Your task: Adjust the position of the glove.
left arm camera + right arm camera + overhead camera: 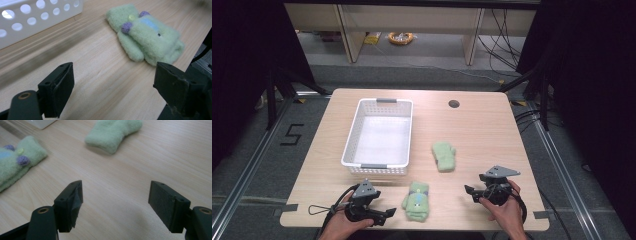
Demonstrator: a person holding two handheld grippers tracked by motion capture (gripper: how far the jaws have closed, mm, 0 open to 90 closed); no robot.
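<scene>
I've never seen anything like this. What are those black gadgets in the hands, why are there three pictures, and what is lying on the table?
A person sits at a wooden table holding a hand-operated tool in each hand: the left tongs and the right tongs. Each has two black jaws, standing open with nothing between them. One picture is taken from above the table. The other two come from small cameras riding on the tools, looking out along their jaws. On the table lie a white basket with nothing in it, a green mitten with purple dots close to the left tongs, and a plain green mitten further out. Nothing is being held.
</scene>
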